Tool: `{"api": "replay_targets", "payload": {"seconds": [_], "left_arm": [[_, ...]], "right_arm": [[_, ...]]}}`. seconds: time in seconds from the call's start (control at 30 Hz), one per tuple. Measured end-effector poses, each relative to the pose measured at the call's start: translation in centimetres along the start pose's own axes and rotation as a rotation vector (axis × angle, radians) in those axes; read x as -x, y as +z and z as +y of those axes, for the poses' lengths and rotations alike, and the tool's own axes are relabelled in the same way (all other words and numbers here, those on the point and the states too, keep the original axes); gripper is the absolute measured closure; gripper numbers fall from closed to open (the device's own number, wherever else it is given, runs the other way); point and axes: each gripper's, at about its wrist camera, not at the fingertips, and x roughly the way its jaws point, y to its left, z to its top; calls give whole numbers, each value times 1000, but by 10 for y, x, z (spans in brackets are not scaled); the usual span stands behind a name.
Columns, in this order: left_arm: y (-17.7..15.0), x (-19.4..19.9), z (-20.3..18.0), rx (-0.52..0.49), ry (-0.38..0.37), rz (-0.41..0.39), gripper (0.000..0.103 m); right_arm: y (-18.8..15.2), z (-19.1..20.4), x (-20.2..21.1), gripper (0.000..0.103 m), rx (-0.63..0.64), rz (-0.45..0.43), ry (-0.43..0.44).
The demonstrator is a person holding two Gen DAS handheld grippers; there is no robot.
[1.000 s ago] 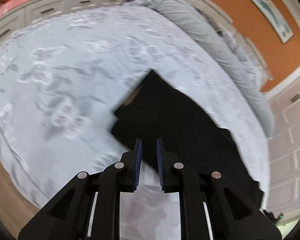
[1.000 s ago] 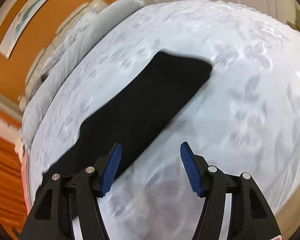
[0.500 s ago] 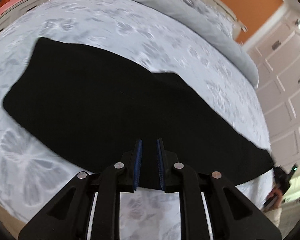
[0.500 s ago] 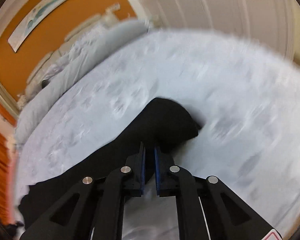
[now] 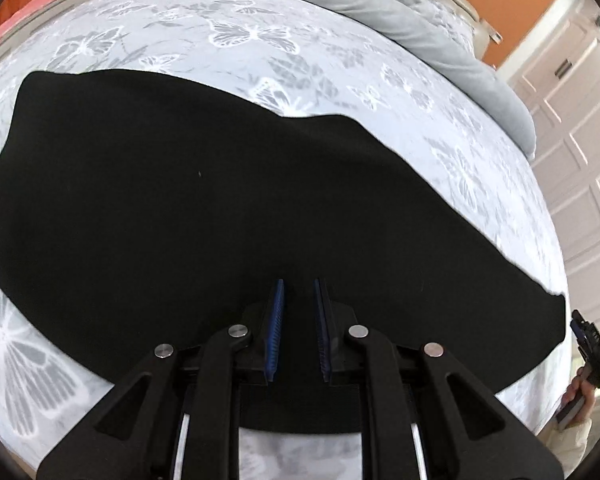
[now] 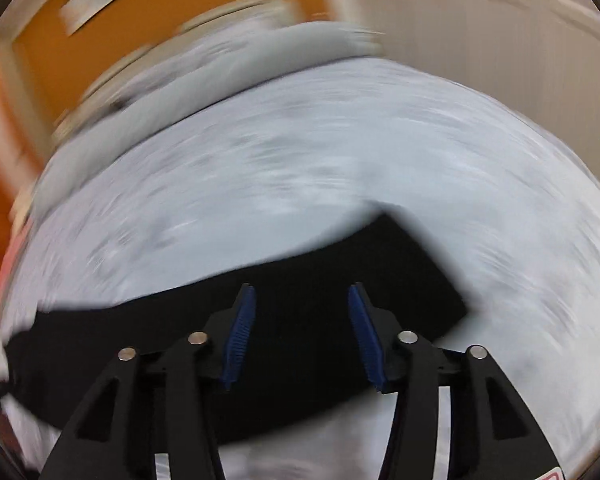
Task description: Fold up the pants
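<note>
Pants [image 5: 204, 208] are lying flat as a long black strip on the butterfly-print bedspread [image 5: 260, 40], with bare bedspread showing beyond their edges. Left gripper [image 5: 299, 322] is clamping their near edge (pads nearly closed). Right gripper [image 6: 302, 330] is hovering spread wide over the pants, gripping nothing.

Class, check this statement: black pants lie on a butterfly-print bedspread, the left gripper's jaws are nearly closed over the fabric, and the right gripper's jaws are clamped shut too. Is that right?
Not quite. The right gripper is open: in the right wrist view its blue pads stand well apart above the pants. The rest holds: the left gripper has its jaws nearly closed over the fabric, on the butterfly-print bedspread.
</note>
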Motion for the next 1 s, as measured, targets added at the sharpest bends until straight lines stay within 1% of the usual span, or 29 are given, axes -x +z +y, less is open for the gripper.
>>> {"api": "replay_targets", "payload": {"seconds": [0.07,0.1,0.13,0.17,0.23,0.27,0.3,0.33,0.37,0.4,0.47,0.5,0.6,0.63,0.7,0.73,0.77,0.8,0.83,0.87,0.9,0.93,0.97,1.0], "left_arm": [[3,-4,-3,17,-13,-3,88],[4,-7,-5,15,-17,-4,88],[5,-9,-7,10,-18,-3,88],[5,-12,-9,-6,-12,0,88],[6,-15,-10,-38,11,-1,88],[7,-15,-8,-40,7,0,88],[8,-15,-6,-31,-2,0,88],[10,-14,-3,-20,-9,-1,88],[12,-14,2,1,-19,-2,88],[14,-13,6,17,-23,-3,88],[18,-13,11,39,-24,-9,88],[20,-13,12,44,-24,-12,88],[21,-13,10,37,-11,-25,88],[19,-12,7,30,-2,-29,88],[16,-13,2,0,14,-28,88],[14,-13,0,-10,23,-29,88],[12,-12,-3,-29,36,-32,88],[12,-12,-3,-36,40,-33,88],[11,-11,-3,-39,43,-34,88],[11,-10,-2,-28,42,-35,87],[14,-10,0,-13,39,-33,87],[16,-10,5,9,45,-31,80],[19,-11,9,30,71,-31,75],[20,-11,13,42,95,-35,73]], "right_arm": [[2,66,-24,53,233,37,59],[0,87,-33,53,312,55,72],[-6,116,-45,53,435,83,91],[-11,137,-54,54,528,101,97],[-18,168,-72,54,694,121,91],[-20,177,-80,54,743,132,96],[-22,183,-89,55,788,164,122],[-24,185,-94,65,803,188,134],[-23,183,-101,95,808,224,168],[-20,181,-104,101,797,266,221],[-14,187,-97,101,814,250,224],[-7,186,-90,102,810,223,226],[13,184,-88,102,764,157,233],[15,183,-97,102,733,150,222],[10,183,-124,100,718,206,190],[2,184,-135,96,727,240,171],[-1,185,-129,91,734,207,163],[0,186,-118,89,725,186,163],[3,185,-107,87,708,175,173],[6,186,-97,82,695,162,185],[8,186,-89,77,685,150,201],[10,192,-76,69,673,137,230],[11,199,-69,67,664,133,261],[10,215,-62,67,658,138,320]]}}
